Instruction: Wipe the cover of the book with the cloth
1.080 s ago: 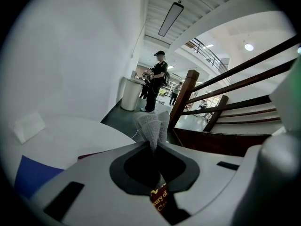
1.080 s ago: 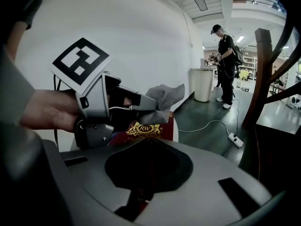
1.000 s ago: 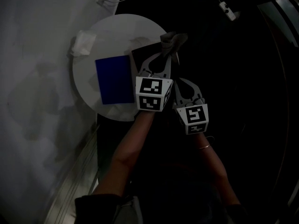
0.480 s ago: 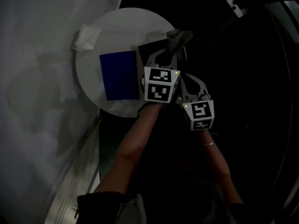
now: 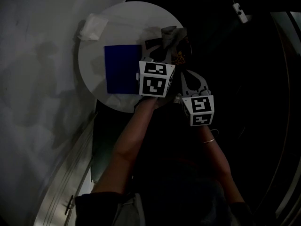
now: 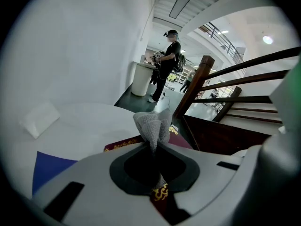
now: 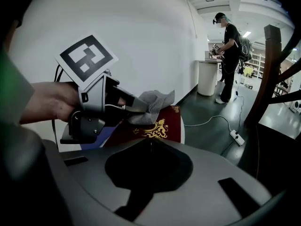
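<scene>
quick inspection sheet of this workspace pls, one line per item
surface: round white table beside a white wall.
job's things: red book with a gold emblem lies flat on the table; grey cloth is held down at its cover, contact unclear.
clutter: blue sheet beside the red book; white tissue near the far rim.
grippers: left claw shut on the cloth; right claw shut, nothing seen in it, just short of the book.
cables: white lead and power strip on the floor.
surroundings: wooden stair rail; person standing far off.
</scene>
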A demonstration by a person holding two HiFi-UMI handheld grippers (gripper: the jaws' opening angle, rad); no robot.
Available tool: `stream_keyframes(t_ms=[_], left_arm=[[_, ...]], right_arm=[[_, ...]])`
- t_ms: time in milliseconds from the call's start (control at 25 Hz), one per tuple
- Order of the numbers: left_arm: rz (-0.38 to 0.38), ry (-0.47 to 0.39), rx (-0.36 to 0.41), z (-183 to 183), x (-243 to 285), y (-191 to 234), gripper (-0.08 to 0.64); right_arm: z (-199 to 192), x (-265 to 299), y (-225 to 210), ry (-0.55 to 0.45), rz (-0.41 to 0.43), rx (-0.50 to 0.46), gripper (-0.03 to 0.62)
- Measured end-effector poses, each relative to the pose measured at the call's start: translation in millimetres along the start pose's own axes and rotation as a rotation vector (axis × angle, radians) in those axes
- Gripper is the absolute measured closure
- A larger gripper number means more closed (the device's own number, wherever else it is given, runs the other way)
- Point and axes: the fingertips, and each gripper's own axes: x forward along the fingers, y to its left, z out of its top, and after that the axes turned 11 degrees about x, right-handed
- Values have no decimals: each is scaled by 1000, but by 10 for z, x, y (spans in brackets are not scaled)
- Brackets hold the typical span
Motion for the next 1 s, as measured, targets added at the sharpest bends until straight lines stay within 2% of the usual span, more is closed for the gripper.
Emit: stream_keyframes(t_ms=[560,1000], left_arm=[[111,20,-76,-378,-328,406,526],[220,52,-121,-663,-613,676,526]], right_arm=[[-42,13,118,24,25,-55,563],[-84,-57,167,15,39,-56,563]])
